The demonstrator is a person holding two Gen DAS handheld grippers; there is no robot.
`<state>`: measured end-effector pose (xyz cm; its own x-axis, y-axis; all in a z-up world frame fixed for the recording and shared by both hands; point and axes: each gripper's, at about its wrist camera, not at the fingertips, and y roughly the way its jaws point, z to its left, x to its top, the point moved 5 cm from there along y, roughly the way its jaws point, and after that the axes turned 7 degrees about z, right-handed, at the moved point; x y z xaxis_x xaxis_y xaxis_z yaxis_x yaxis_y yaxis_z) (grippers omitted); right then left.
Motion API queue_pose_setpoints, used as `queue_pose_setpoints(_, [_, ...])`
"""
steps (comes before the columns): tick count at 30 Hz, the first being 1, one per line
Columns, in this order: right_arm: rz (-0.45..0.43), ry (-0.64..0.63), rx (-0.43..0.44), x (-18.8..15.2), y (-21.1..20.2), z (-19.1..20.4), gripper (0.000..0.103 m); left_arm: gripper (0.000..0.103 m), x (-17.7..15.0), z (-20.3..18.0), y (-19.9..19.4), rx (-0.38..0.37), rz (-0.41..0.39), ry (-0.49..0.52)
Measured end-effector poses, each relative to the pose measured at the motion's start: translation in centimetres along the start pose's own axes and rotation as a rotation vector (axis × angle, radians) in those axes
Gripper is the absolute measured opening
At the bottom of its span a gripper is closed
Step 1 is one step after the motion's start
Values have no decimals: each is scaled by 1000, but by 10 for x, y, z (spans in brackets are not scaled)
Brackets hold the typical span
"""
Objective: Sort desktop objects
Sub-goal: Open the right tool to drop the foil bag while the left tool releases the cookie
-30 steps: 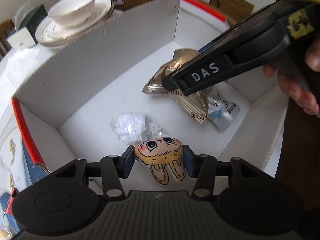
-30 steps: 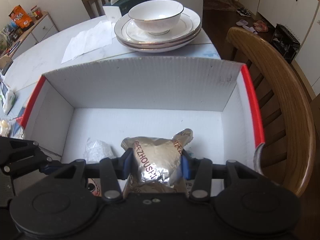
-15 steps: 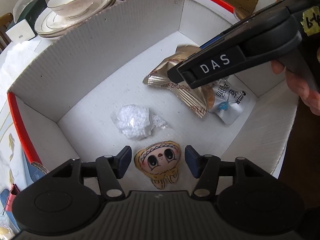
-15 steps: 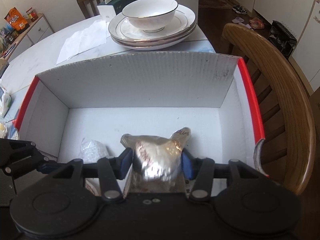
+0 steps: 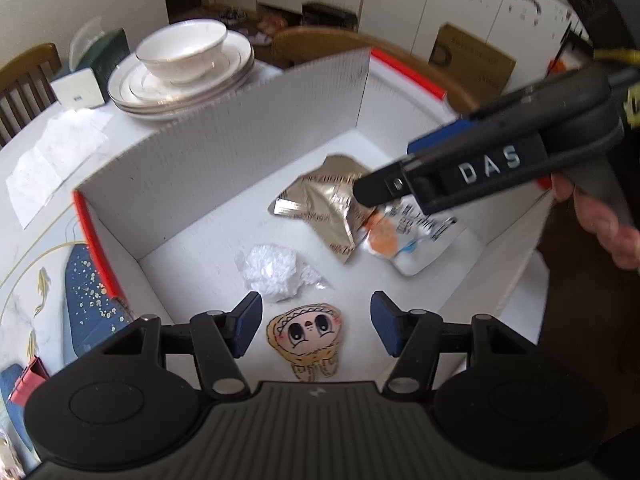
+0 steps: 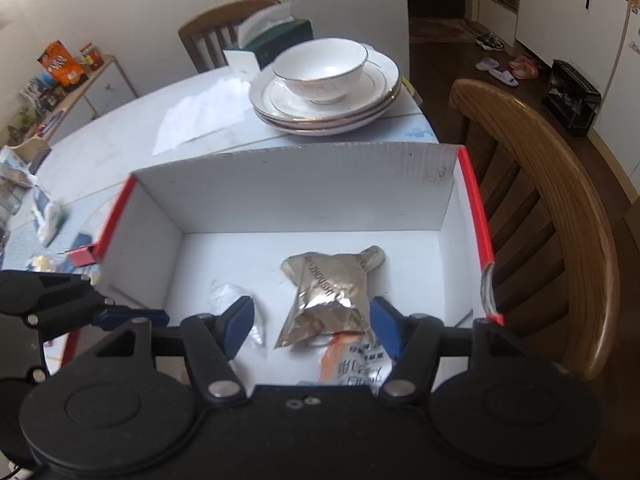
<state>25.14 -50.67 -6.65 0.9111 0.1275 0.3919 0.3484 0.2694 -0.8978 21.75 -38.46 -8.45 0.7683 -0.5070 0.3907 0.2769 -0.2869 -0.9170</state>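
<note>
Round white table (image 6: 120, 148) carried a white corrugated box (image 6: 304, 184) with red side rims, set beside a wooden chair (image 6: 560, 184). Behind the box sat stacked white plates (image 6: 360, 108) with a gold-rimmed bowl (image 6: 320, 66) on top, a dark green tissue box (image 6: 280, 34) further back, and a flat sheet of paper (image 6: 192, 116) on the table.

Inside the box, on its floor: gold foil snack bag (image 6: 328, 292) toward the right side, its near end overlapping a white printed pouch (image 5: 416, 240) with an orange patch. Crumpled clear plastic wrap (image 5: 276, 270) lay left of the foil bag, apart from it. Cartoon-face sticker figure (image 5: 306, 334) lay flat near the front wall, just beside the plastic wrap.

Left tongs (image 5: 316, 328) were released, jaws had just opened, sticker figure lying between them without either pad touching it. Right tongs (image 6: 312, 326) were also released, jaws had just been opening wider, foil bag lying on the box floor between them, pads off it. In the left wrist view the right tongs hung above the foil bag, a hand (image 5: 600, 220) on the grip. Small packets (image 6: 48, 220) cluttered the table's left edge, blurred.
</note>
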Motion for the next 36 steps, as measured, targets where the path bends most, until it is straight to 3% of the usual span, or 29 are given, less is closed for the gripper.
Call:
queue_pose_setpoints(11, [-123, -74, 7, -23, -51, 19, 68, 59, -19, -5, -58, 13, -180, -62])
queue_pose_setpoints(18, [-189, -95, -3, -37, -68, 30, 70, 59, -39, -6, -86, 83, -273, -56])
queue_pose_setpoints(31, [-260, -113, -33, -68, -80, 62, 78, 59, -78, 1, -124, 138, -392, -4])
queue_pose_setpoints(36, [-275, -138, -24, -79, -80, 87, 85, 67, -95, 18, -134, 139, -411, -18])
